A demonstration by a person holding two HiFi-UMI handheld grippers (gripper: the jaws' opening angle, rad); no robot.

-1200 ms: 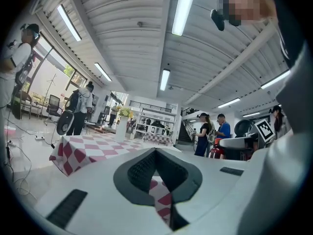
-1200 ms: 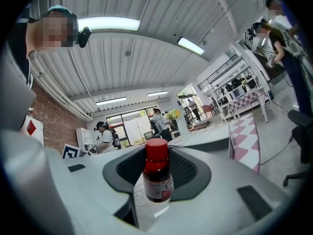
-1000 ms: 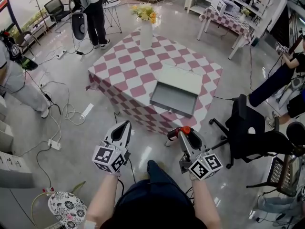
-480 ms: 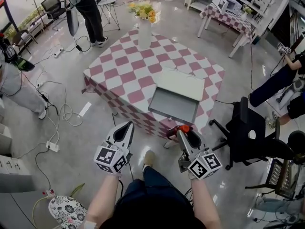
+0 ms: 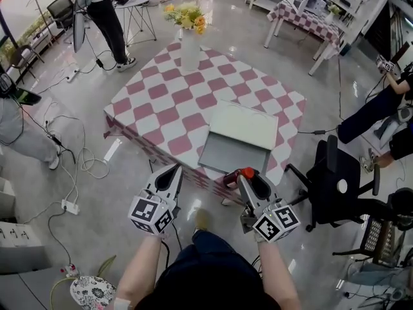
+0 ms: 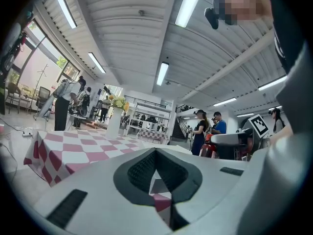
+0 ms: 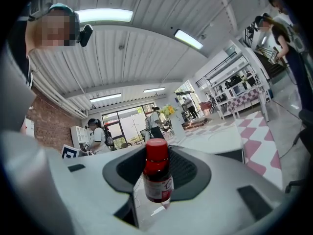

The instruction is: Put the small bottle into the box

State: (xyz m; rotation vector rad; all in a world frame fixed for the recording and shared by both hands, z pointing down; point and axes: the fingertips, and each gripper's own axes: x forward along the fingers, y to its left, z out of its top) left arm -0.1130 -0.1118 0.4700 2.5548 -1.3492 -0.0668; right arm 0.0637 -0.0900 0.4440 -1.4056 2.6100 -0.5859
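The small bottle (image 7: 157,174), red-capped with a red label, stands upright between my right gripper's (image 7: 156,192) pads, which are shut on it. In the head view the bottle (image 5: 239,174) hangs just short of the near edge of the pink-and-white checked table (image 5: 161,102). The white box (image 5: 226,152) lies open on that table, its lid tipped back, a little beyond the right gripper (image 5: 244,177). My left gripper (image 5: 173,170) is level beside it on the left, its jaws together with nothing in them. In the left gripper view its tips (image 6: 156,180) face the table's corner.
A white vase of yellow flowers (image 5: 182,44) stands at the table's far side. A black office chair (image 5: 335,186) sits close on the right. Cables and a power strip (image 5: 71,205) lie on the floor at the left. People stand at the back and left.
The table and box have come nearer in the head view as both grippers moved forward toward them. The bottle stays held in the right gripper.
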